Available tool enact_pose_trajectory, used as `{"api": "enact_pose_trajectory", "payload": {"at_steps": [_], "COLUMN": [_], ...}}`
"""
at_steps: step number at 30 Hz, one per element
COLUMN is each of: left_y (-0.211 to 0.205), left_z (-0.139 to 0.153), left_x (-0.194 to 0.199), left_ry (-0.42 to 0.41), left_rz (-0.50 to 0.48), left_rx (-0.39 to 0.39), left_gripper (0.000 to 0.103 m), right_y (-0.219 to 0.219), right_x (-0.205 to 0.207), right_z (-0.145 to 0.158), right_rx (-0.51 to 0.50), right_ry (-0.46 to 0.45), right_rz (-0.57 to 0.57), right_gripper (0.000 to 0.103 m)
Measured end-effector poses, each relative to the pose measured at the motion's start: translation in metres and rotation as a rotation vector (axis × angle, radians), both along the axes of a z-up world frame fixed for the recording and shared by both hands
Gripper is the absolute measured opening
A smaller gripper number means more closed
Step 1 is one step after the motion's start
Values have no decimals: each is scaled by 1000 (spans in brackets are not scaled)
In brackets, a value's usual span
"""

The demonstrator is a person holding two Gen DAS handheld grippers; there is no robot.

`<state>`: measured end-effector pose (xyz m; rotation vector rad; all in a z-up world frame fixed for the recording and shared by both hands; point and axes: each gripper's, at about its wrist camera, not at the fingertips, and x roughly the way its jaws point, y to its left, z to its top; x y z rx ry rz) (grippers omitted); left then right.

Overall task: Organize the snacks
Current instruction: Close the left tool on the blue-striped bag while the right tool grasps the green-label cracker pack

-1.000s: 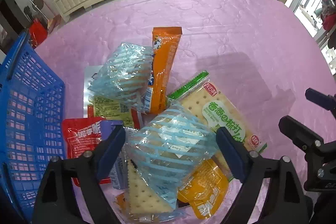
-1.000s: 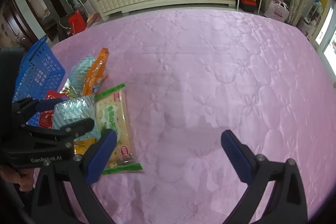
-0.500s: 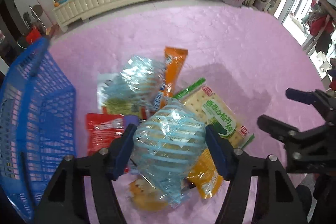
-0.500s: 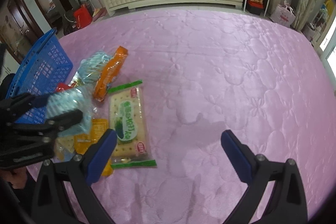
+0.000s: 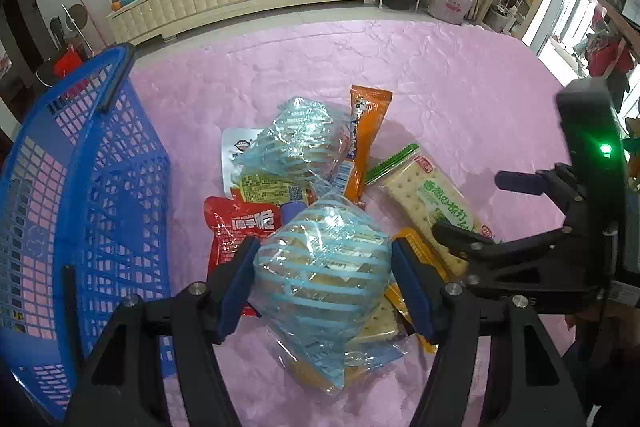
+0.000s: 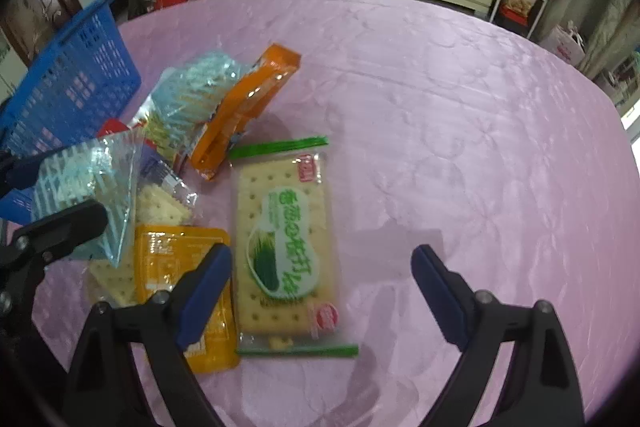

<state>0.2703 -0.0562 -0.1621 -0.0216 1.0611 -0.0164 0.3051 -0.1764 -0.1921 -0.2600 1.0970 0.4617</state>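
While the left gripper [image 5: 322,275] pinches a blue-striped bag [image 5: 320,271] between its two blue pads, the bag hangs lifted above the pile of snacks, its lower corner drooping toward six o'clock in the left wrist view. Both pads press into the bag's sides, so the jaws are closed partway on it. At nine o'clock from that bag stands a blue basket [image 5: 84,187], tilted, with pink cloth visible through its mesh; I cannot tell whether anything lies inside. A second striped bag [image 5: 296,143] rests at twelve o'clock from the held one, lying on a white packet [image 5: 236,151], with an orange bar [image 5: 364,143] leaning against its right side. A red packet [image 5: 236,231] sits just at ten o'clock from the left pad. A green-edged cracker pack [image 5: 432,195] lies flat at two o'clock, and a yellow pouch [image 5: 416,259] peeks out beside the right pad, touching a clear pack of crackers [image 5: 380,323] under the held bag.

From the right wrist view the right gripper [image 6: 322,283] hovers with its fingers spread wide and nothing between them, its left pad over the yellow pouch [image 6: 172,259] and the cracker pack [image 6: 284,239] lying just ahead at eleven o'clock. All of it rests on a pink quilted table [image 6: 440,107]
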Motion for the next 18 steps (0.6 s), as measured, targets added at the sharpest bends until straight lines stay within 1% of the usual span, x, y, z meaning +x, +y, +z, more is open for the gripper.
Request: {"api": "enact_pose_trajectory", "payload": {"at_steps": [2,5,8,9,10,11,15,18], "left_y": [2,5,9,11,12,13,18,22], "left_z": [-4,-9,-11,-11,-10,-10,-7,0], "left_x": [4,7,8,7,6,6,2,-5], "left_ry": [2,4,4,0,-2,-2,-6,-17], "left_rz": [-3,-4,1,1,-1,-3,3,10], "left_rx": [-5,-15,-25,-31,-33,-34,-38,-49], "left_gripper": [65,65,65,65,65,65,65,65], "right_y": [5,11,16,18,18,18,12,6], "right_x": [3,9,9,7,5,4,1,-5], "right_z": [-7,-13,-19,-19,-18,-15,-11,-3], "right_rx": [-27,-20,-47,-56,-58,-54,-36,-18], "right_ry": [6,27,19,4,-7,-13,6,7], "right_rz": [2,11,27,35,43,46,37,19], "right_gripper": [92,92,91,86,77,59,58,58]}}
